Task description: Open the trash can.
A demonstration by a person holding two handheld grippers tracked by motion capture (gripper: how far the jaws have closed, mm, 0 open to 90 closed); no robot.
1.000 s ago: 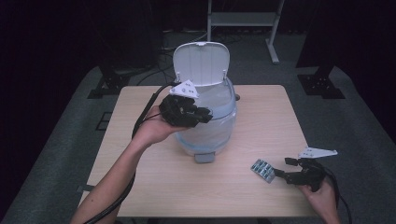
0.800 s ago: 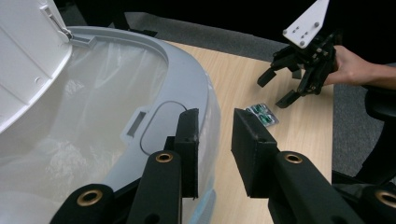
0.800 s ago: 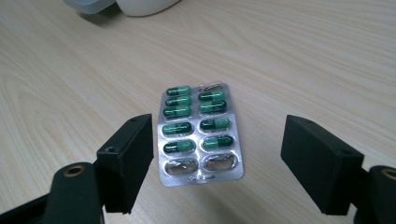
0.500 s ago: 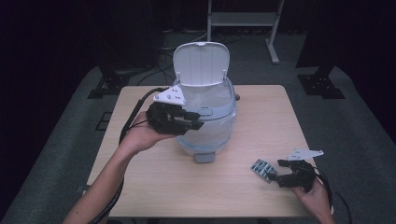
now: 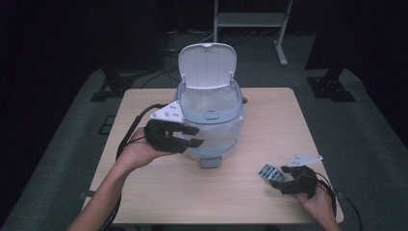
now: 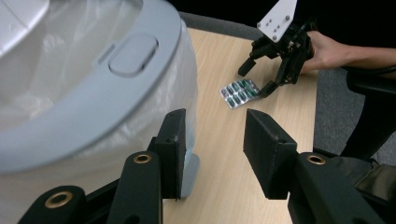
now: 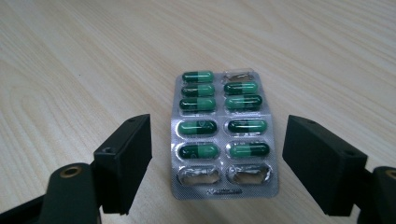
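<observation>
The right gripper (image 7: 217, 154) has its fingers (image 7: 126, 158) spread wide on either side of one pill pack (image 7: 223, 135), not touching it; the pack lies flat on the bench (image 5: 159, 192) at the lower right of the high view. It holds nine green capsules, with three pockets burst. The left gripper (image 6: 212, 147) has just been opening, fingers parted and empty, beside one bin (image 5: 211, 130), its lid up.

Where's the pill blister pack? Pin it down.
In the high view the blister pack lies flat on the table near its front right, just ahead of the right gripper, right of the bin.
</observation>
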